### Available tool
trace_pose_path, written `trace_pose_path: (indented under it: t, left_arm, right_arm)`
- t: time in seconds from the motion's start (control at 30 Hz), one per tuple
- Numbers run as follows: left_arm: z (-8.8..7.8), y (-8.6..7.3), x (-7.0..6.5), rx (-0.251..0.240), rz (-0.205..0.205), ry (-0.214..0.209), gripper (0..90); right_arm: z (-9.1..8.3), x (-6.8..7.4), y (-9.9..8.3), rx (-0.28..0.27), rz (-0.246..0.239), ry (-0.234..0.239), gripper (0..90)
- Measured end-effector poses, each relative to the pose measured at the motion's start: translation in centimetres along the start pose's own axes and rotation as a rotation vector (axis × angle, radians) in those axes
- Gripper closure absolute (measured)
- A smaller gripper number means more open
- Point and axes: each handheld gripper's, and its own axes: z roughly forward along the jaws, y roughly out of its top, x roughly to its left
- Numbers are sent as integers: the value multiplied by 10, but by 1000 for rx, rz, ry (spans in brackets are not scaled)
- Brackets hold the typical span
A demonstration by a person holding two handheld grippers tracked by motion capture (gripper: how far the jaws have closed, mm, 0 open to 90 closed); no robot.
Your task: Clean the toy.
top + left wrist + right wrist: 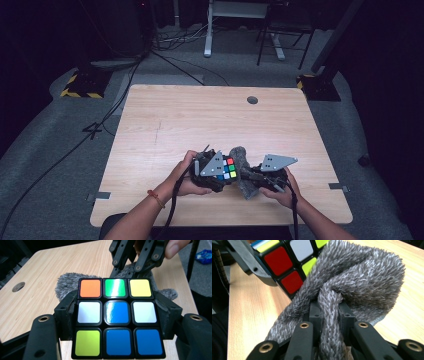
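low in the high view, your forearms converge: your left gripper (216, 172) clamps the puzzle cube (115, 318), your right gripper (260, 176) pinches the grey cloth (352, 285) against it.

A scrambled Rubik's cube (117, 317) sits raised near the tabletop's front edge, touching a bunched grey fuzzy cloth (357, 287) beside it.

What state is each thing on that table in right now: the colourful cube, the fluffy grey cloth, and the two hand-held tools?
Puzzle cube: scrambled, colours mixed, clamped at its sides between the jaws of the left tool.
Grey cloth: bunched up, a fold pinched by the right tool, pressed against the cube.
Left tool: shut on the cube.
Right tool: shut on the cloth.
Table: wooden top, with a round hole near the far edge.
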Motion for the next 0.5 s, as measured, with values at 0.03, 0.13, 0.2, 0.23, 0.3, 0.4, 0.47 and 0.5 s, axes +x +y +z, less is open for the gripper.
trace_pose_path:
  t: [0.03, 0.13, 0.2, 0.23, 0.3, 0.4, 0.47, 0.5]
  left_arm:
    - [1, -1, 0, 3, -6, -5, 333]
    - [6, -2, -1, 36, 1, -5, 333]
    - [9, -2, -1, 51, 4, -9, 333]
    - [10, -3, -1, 59, 9, -10, 333]
    - [11, -3, -1, 59, 5, -17, 333]
    - [9, -1, -2, 45, 11, -6, 333]
    - [6, -1, -2, 28, 8, -4, 334]
    - [4, -1, -2, 23, 6, -3, 334]
  right_arm:
    - [-1, 1, 1, -7, -3, 0, 776]
    - [-7, 3, 5, -50, -4, 19, 776]
    - [-11, 7, 10, -72, -20, 20, 776]
    - [-13, 8, 11, -85, -26, 23, 776]
    - [-16, 9, 13, -99, -26, 28, 776]
    - [-16, 9, 14, -106, -32, 23, 775]
    - [-13, 9, 13, -72, -44, 1, 776]
    - [-10, 8, 11, -44, -46, -11, 776]
